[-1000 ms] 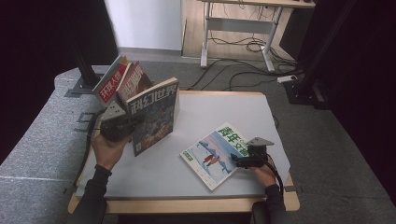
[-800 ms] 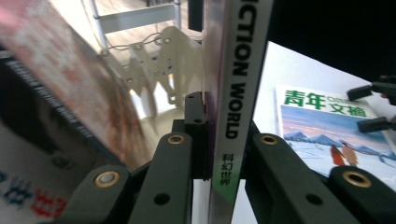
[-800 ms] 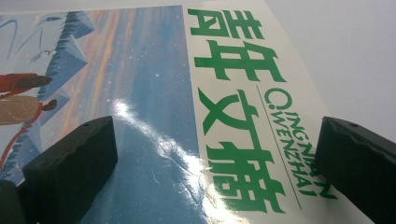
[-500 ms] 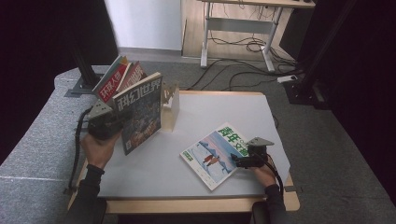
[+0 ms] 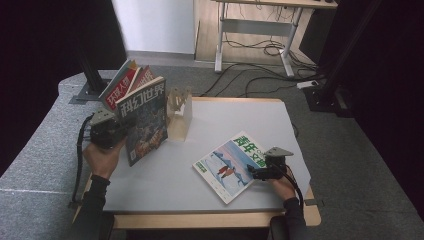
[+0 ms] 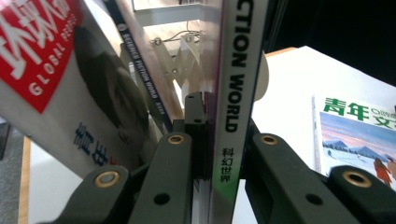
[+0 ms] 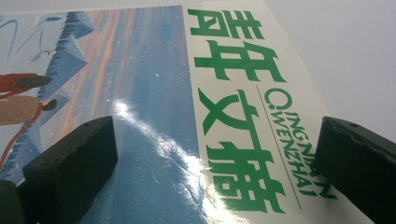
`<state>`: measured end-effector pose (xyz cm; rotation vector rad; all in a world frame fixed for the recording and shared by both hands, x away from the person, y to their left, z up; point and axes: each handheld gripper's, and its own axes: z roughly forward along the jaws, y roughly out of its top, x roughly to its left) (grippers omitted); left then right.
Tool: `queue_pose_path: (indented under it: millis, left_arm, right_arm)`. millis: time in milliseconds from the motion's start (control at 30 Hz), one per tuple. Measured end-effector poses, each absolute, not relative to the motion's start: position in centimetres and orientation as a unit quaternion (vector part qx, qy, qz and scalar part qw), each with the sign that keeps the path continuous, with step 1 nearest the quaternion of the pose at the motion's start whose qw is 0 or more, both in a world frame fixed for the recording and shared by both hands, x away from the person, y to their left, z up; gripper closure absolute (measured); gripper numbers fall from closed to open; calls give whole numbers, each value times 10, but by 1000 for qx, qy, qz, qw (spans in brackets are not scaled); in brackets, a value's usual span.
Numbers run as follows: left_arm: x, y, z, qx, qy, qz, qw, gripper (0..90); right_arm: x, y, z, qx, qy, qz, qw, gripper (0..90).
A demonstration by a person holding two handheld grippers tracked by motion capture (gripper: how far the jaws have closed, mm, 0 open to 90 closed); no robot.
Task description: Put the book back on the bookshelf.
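Magazine (image 5: 145,121) moved rackward, rack (image 5: 181,111) holding magazines

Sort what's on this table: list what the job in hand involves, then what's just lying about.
In the job:
- Science Fiction World magazine, clamped upright in the left tool
- wooden rack beside it
- two magazines leaning behind

Lying about:
- green-titled magazine, flat on the table, under the open right tool

A red-and-white magazine (image 5: 119,89) is leaning upright at the bench's (image 5: 235,120) far left corner, with another magazine (image 5: 142,78) leaning just behind it. A pale wooden rack (image 5: 180,112) is standing just right of them on the grey top. Beyond the bench, a metal desk frame (image 5: 255,30) is standing on the floor, and black cables (image 5: 250,82) are trailing across the carpet.
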<state>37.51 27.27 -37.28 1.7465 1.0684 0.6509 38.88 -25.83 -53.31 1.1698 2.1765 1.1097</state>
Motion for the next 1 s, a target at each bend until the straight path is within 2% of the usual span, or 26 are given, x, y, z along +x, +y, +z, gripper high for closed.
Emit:
queue_pose_path:
  millis: [1000]
  left_arm:
    - [416,248,-384,678,464,282,496,829]
  right_arm:
    - [389,-258,-533,422,785,400,215,0]
